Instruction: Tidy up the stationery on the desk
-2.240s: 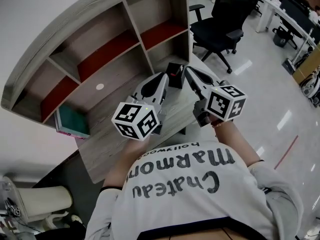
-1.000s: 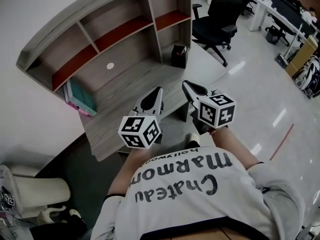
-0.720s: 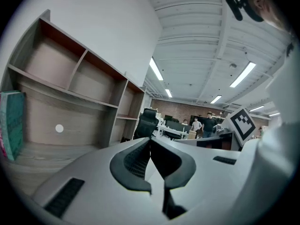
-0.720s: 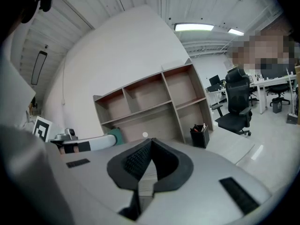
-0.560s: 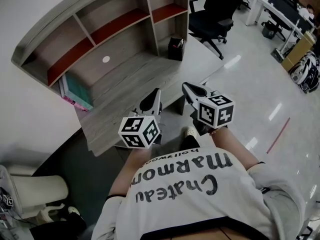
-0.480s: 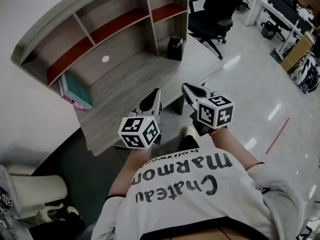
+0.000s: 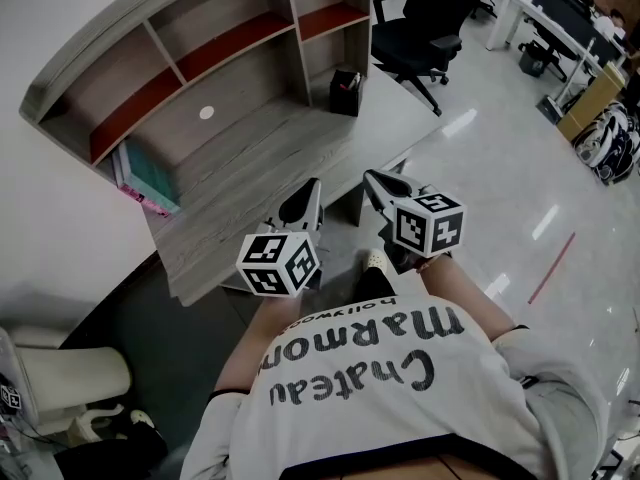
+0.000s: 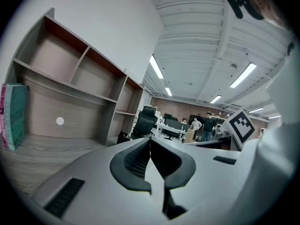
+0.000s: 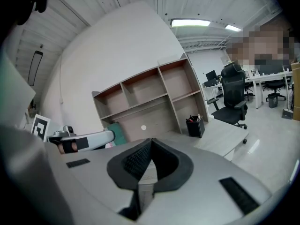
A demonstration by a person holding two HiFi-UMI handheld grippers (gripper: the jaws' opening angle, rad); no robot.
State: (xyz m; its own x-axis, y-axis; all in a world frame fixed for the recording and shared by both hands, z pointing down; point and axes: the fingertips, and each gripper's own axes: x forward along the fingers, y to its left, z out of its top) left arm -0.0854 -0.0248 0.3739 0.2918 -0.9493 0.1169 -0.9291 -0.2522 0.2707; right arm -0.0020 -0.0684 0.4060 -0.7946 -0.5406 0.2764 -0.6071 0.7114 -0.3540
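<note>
A black pen holder (image 7: 345,78) with pens stands at the desk's (image 7: 250,173) far right, beside the shelf unit (image 7: 190,63). Teal and pink books (image 7: 138,176) stand upright at the shelf unit's left end. My left gripper (image 7: 314,184) and right gripper (image 7: 369,176) hang side by side off the desk's front edge, both shut with nothing in them. The left gripper view shows shut jaws (image 8: 150,138), with the books (image 8: 14,116) at far left. From the right gripper (image 9: 151,139), the pen holder (image 9: 194,125) sits well beyond its tips.
A black office chair (image 7: 420,28) stands on the shiny floor right of the desk. More desks and gear line the far right (image 7: 590,58). Two people (image 8: 201,123) stand far off. A white seat (image 7: 70,380) is at lower left.
Both grippers have drawn back from the pen holder and the desk and sunk lower. They now hang in front of the desk's edge. Both stay shut.
</note>
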